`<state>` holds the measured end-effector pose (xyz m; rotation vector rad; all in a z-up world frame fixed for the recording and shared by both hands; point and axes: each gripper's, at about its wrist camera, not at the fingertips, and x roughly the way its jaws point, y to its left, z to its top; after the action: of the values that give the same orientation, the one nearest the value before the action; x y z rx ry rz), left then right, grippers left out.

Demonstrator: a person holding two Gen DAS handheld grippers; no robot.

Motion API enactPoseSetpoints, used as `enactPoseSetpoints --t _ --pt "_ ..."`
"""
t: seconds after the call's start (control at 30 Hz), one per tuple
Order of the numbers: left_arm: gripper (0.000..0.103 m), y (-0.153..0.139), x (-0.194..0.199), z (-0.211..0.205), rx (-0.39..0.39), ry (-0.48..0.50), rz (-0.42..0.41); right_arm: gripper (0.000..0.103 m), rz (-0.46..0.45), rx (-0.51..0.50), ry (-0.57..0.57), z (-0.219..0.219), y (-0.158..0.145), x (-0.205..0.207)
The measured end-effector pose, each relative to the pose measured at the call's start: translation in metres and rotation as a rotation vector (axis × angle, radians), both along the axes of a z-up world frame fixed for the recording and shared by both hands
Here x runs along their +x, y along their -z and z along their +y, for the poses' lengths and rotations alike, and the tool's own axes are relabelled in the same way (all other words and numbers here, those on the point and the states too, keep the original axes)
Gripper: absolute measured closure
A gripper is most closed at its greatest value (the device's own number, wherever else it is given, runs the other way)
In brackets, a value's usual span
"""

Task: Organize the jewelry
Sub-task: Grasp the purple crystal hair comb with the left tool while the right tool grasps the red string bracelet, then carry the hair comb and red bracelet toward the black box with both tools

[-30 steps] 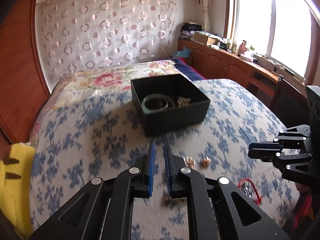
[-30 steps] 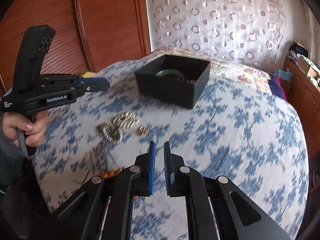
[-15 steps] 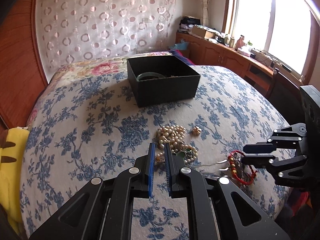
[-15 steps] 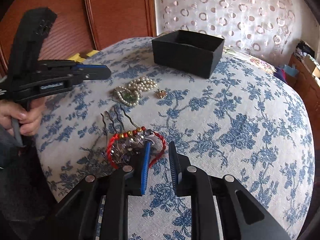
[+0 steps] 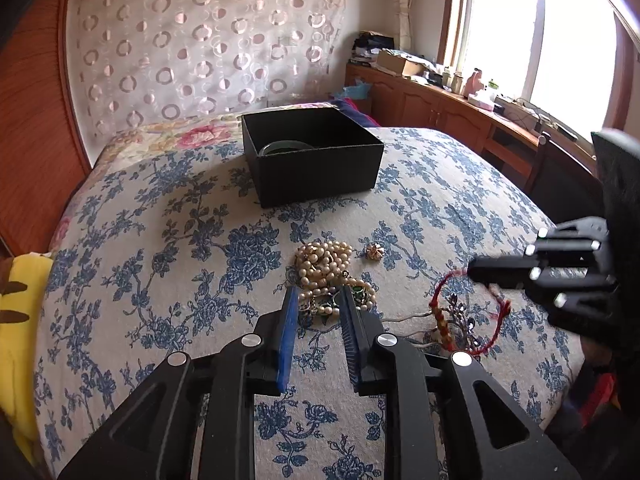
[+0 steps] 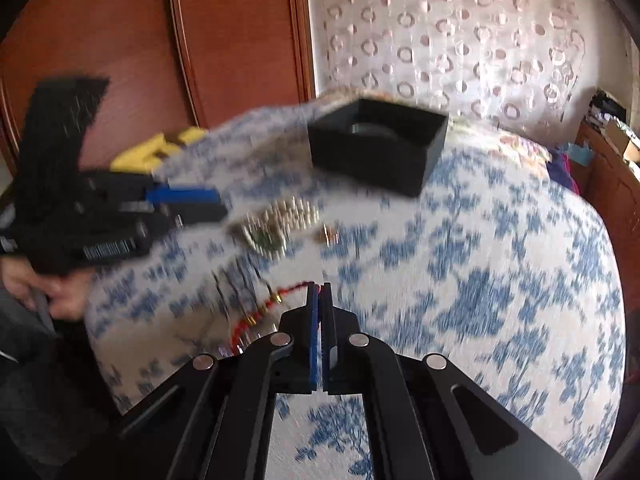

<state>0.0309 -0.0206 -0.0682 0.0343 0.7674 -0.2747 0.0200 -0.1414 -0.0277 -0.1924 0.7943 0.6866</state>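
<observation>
Right jaws closed; box [image 5: 316, 156] (bangle [image 5: 286, 147] inside)

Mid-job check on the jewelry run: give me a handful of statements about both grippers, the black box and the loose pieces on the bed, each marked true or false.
1. The right gripper is shut on the red string bracelet. True.
2. The left gripper is clamped on the pearl necklace. False: its jaws stand open, with the necklace just ahead of the tips.
3. The black box already holds a green bangle. True.
4. The pearl necklace lies inside the box. False: it lies on the floral bedspread, short of the box.
5. A small gold piece lies beside the pearls. True.
</observation>
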Motion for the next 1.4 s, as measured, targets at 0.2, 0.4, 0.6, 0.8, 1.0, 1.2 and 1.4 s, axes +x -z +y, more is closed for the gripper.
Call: enactPoseSetpoints --t 0.2,0.4,0.6,0.8,1.0,1.2,1.4 --pt "0.080 -0.005 -0.006 -0.005 -0.005 0.015 -0.008 0.101 -0.052 0.026 0.020 -0.005 -0.022 -0.006" --pt "0.074 -0.011 -0.016 -0.028 -0.005 0.073 -0.016 0.101 -0.046 0.012 0.092 -0.031 -0.019 -0.012" --pt "0.074 -0.009 -0.020 -0.060 0.005 0.161 0.000 0.101 -0.024 0.021 0.173 -0.063 -0.010 -0.013" --pt "0.082 0.004 -0.021 -0.086 0.044 0.224 0.046 0.101 -0.028 0.027 0.216 -0.078 -0.007 -0.010" --pt "0.084 0.014 -0.024 -0.096 0.079 0.249 0.084 0.101 -0.025 0.032 0.219 -0.080 -0.004 -0.008" --pt "0.083 0.022 -0.018 -0.099 0.095 0.268 0.110 0.101 -0.025 0.029 0.215 -0.077 -0.003 -0.007" --pt "0.082 0.024 -0.011 -0.105 0.132 0.289 0.112 0.101 -0.027 0.031 0.215 -0.076 -0.004 -0.005"
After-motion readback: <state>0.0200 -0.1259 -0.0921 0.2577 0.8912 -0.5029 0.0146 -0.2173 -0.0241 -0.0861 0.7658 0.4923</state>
